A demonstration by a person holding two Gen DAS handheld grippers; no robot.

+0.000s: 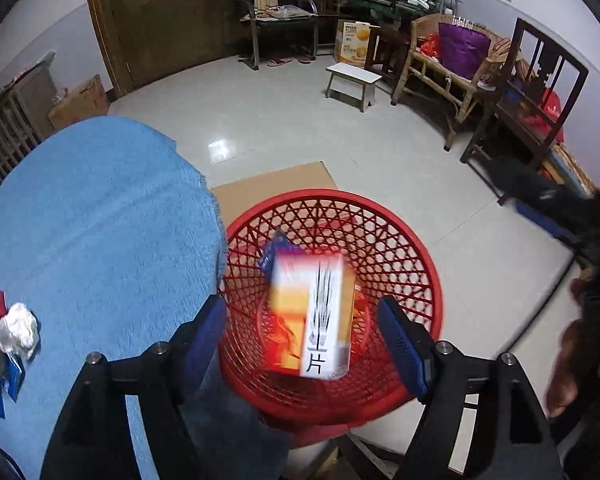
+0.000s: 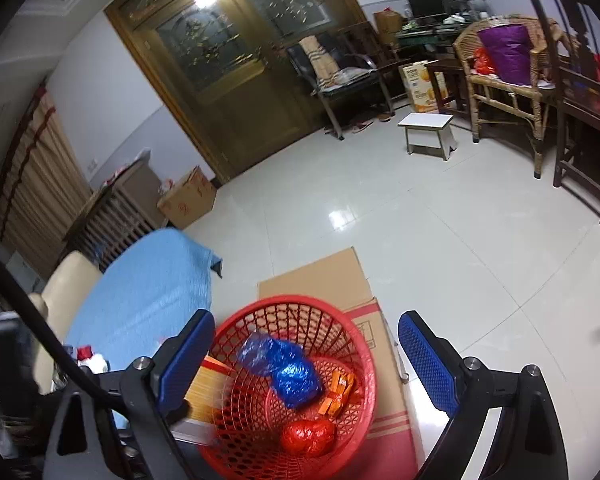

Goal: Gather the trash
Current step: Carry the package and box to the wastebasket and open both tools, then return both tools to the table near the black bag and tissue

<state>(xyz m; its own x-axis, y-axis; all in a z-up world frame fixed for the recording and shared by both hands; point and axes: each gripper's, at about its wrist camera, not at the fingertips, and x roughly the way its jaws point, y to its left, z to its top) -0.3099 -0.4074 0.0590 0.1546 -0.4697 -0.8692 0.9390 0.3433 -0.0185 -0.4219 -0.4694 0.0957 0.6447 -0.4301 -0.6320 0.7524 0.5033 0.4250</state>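
Left gripper (image 1: 302, 344) jaws wide open, holding nothing; blurred orange-white box (image 1: 312, 316) is between them, over the red basket (image 1: 416, 248). Right gripper (image 2: 306, 360) jaws also wide open w/ nothing held, above same basket w/ blue wrapper (image 2: 288, 372), red wrapper (image 2: 308, 436). Crumpled trash (image 1: 16, 332) lies on blue surface (image 1: 100, 220).

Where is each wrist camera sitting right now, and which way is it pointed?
Left wrist: above the red basket, looking down past the open left gripper at a blurred box; blue cloth at left; own fingers show.
Right wrist: above the same basket, tilted toward the door; open right gripper, blue wrapper inside.
Shared: basket, cloth, cardboard, white stool.
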